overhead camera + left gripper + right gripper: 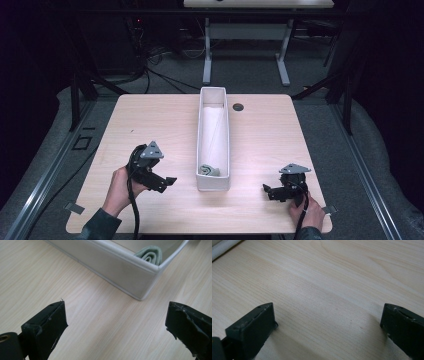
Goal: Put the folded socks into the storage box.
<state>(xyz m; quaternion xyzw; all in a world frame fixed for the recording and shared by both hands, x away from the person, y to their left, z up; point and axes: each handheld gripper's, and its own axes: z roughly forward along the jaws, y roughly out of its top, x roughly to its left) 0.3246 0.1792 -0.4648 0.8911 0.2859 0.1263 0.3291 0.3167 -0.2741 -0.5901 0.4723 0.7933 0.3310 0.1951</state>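
Note:
A long white bin [214,182] runs front to back down the middle of the wooden table [160,120]. A rolled green cloth [208,170] lies in its near end, seen over the bin's corner [140,272] as green folds [150,255] in the left gripper view. My left gripper [172,181] hovers left of the bin's near end, pointing toward it, open, nothing between its jaws. My right gripper [266,190] rests low over the table right of the bin, open and empty. Bare wood lies between its jaws [329,315].
A round cable hole [238,106] sits in the table right of the bin's far end. Another white table [250,30] stands beyond, with cables on the grey floor. Metal rails run along both sides of the table.

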